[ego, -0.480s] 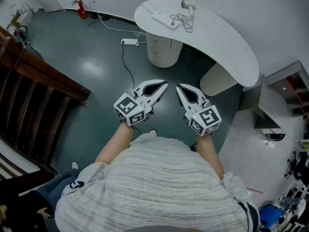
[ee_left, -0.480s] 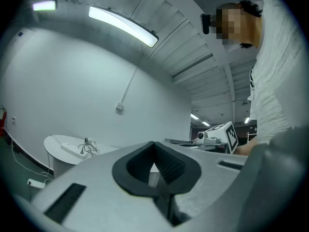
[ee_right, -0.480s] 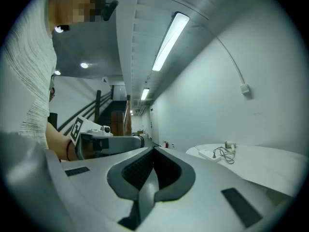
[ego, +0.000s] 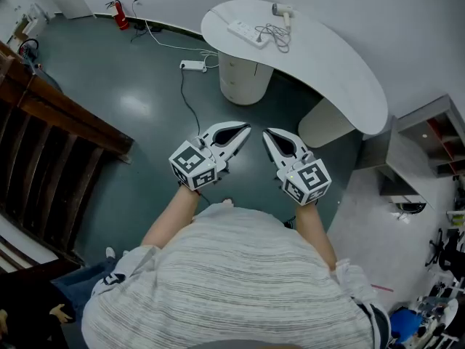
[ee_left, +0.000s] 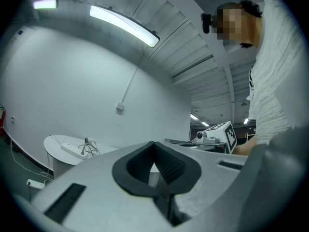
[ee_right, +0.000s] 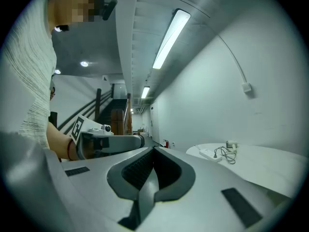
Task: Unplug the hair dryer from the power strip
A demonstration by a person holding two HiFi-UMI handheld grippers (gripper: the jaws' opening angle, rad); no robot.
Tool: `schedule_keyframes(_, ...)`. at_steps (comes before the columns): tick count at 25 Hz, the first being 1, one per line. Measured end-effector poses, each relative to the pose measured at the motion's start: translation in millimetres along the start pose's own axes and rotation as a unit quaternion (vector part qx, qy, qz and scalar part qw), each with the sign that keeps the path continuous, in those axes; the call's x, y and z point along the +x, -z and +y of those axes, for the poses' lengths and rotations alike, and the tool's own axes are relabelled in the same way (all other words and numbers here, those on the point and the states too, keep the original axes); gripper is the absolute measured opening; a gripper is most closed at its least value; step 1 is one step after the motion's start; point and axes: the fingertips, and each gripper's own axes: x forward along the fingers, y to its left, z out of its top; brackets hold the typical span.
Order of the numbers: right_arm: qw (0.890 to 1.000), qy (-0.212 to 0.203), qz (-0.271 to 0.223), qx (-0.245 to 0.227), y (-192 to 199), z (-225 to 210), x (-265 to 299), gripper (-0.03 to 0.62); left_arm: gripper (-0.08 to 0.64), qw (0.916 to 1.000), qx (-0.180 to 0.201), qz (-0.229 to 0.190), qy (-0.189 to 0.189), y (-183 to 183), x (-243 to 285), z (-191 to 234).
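As their jaws are closed together, the left hand-held gripper and right hand-held gripper hold nothing. The hair dryer lies on the desk, well apart from both.

A glossy dark teal floor meets plain white walls. A white curved worktop stands on round pedestals near the wall. A dark wooden stair rail runs along the left. Strip lights glow on the ceiling.

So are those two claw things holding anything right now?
No, nothing is held. The left gripper and right gripper are both shut and empty; the hair dryer lies on the white table ahead.
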Motion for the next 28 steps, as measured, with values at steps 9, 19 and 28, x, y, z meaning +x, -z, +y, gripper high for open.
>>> schedule_keyframes(9,1.0,-0.011,-0.017,0.007,-8,1,22,0.026,0.008,0.9999,-0.005,-0.005,-0.008,-3,-8,23)
schedule_keyframes(19,0.999,-0.034,0.01,-0.007,5,-32,58,0.026,0.008,0.9995,-0.012,-0.006,-0.029,-1,15,69)
schedule_keyframes(28,0.997,-0.072,0.012,-0.002,-1,-109,117,0.026,0.008,0.9989,-0.016,0.014,-0.042,-3,76,143)
